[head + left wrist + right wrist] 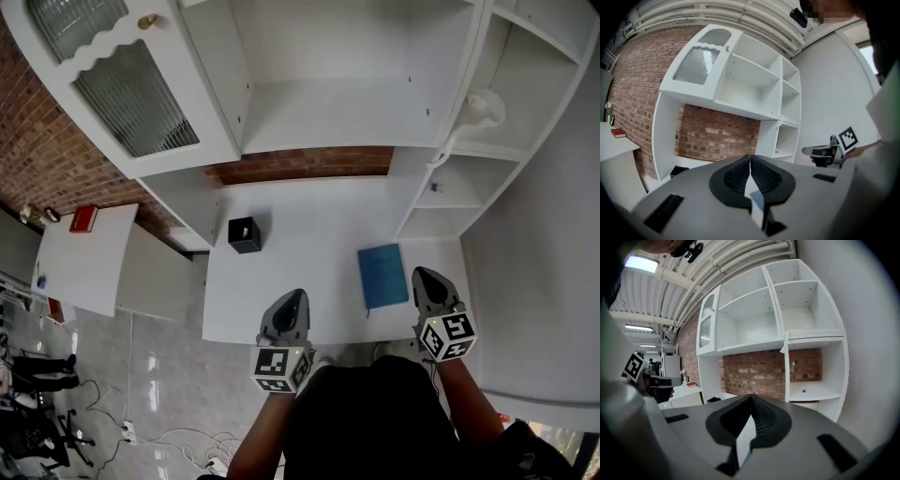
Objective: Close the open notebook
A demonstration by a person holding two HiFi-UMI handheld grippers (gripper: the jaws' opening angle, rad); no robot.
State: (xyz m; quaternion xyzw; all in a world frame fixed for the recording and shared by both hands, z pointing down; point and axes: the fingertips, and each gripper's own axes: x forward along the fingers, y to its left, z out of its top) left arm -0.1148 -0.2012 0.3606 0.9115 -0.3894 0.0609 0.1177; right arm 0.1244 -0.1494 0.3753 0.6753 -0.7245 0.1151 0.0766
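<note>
A blue notebook (382, 275) lies flat on the white desk (300, 253), showing only its cover; it looks closed. My right gripper (427, 278) hovers just right of the notebook's near corner, jaws shut with nothing between them. My left gripper (292, 300) is over the desk's front edge, well left of the notebook, also shut and empty. In the left gripper view the jaws (750, 161) meet in a thin line and the right gripper (826, 151) shows at the side. The right gripper view shows its jaws (751, 403) pressed together; the notebook is hidden there.
A small black box (245, 234) stands at the desk's back left. White shelving (441, 187) rises behind and to the right, with a glass-fronted cabinet door (131, 84) swung open at the upper left. A brick wall (300, 164) backs the desk.
</note>
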